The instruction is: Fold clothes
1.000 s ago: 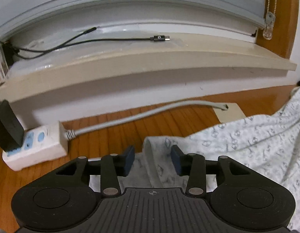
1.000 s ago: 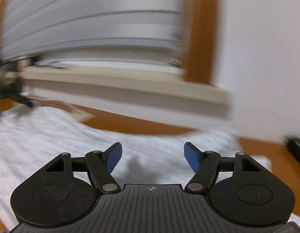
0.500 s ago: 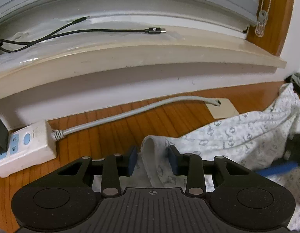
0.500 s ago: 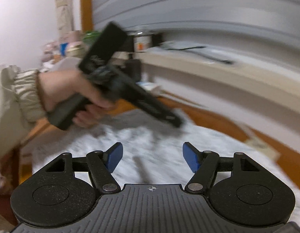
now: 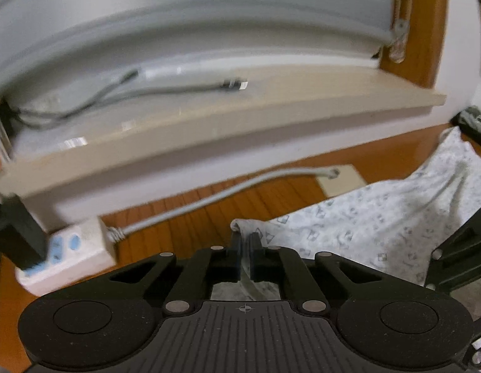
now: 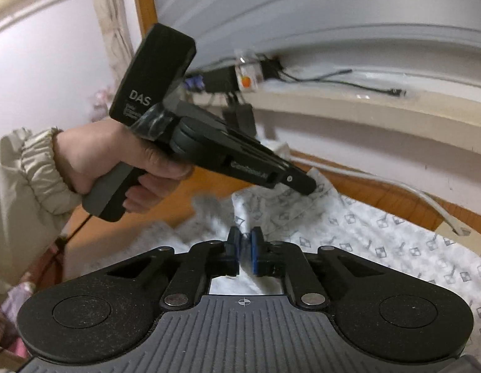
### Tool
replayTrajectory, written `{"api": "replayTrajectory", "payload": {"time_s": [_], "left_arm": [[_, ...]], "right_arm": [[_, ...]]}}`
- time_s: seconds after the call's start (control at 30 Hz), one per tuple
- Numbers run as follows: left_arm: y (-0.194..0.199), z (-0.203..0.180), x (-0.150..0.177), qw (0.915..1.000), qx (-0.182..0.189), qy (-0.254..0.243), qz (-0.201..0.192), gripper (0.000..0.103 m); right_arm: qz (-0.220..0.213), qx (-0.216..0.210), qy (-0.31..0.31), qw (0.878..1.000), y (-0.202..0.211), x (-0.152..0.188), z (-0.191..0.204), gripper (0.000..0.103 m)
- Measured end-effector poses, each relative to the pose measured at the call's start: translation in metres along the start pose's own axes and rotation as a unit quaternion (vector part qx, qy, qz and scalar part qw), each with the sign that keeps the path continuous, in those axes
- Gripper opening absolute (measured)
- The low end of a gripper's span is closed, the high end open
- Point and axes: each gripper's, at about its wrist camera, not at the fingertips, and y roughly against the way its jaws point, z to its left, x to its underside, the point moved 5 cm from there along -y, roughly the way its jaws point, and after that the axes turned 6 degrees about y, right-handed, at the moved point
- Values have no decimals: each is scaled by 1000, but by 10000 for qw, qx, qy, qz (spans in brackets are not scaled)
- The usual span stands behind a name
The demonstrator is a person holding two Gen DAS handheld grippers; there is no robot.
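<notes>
A white garment with a small grey print [image 5: 380,217] lies spread on the wooden table [image 5: 184,220]. My left gripper [image 5: 245,242] is shut on its rolled hem and holds that edge a little above the wood. In the right wrist view the same left gripper [image 6: 305,183] pinches the cloth's far edge, held by a person's hand [image 6: 116,155]. My right gripper [image 6: 245,242] is closing its jaws, with a fold of the garment [image 6: 380,242] pinched between the blue pads. Its black linkage [image 5: 458,248] shows at the left wrist view's right edge.
A white power strip [image 5: 66,255] with a black plug and a grey cable [image 5: 225,195] lie on the table along the wall. A beige window sill [image 5: 240,118] above carries a black cable [image 5: 178,90]. A beige sleeve [image 6: 29,171] fills the left side.
Both grippers have closed on the garment. The left one lifted the hem slightly. The right one swung round to face the left gripper, then stayed in place.
</notes>
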Motion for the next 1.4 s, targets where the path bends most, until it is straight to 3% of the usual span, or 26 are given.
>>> {"api": "replayTrajectory", "payload": {"time_s": [0.13,0.23,0.3,0.37,0.4,0.57,0.8,0.97,1.13,1.23,1.4], "left_arm": [[22,-1,-8,9996,-101,-229,101,5],[9,7,3,9979,-417,-216,450,15],[2,10,12,9964,-652,-229,498,24],[1,10,15,9963,-734,-207,401,43],[1,9,15,9963,-764,-189,333,47],[-1,-20,-6,9986,-475,-200,-101,69],[-41,-111,-28,9966,423,-615,-350,72],[-79,-169,-30,9908,974,-832,-432,73],[-113,-199,-21,9880,1132,-977,-394,74],[-121,-194,-17,9878,1261,-854,-323,73],[-120,-187,-22,9889,1272,-698,-320,74]], "right_arm": [[-167,-202,97,9996,9,-8,14,8],[-94,-185,104,9997,-4,-10,20,12],[41,-132,57,9999,-12,-4,21,23],[45,-131,76,9999,-7,-1,22,33],[18,-121,101,9999,-1,0,22,38],[83,711,144,9973,50,5,-18,47],[346,2277,-171,9730,176,57,-87,47],[586,2821,-424,9566,244,97,-107,47],[805,2835,-353,9549,252,114,-104,47],[905,2580,-241,9616,237,113,-96,48],[1200,2577,233,9585,213,112,-89,48]]}}
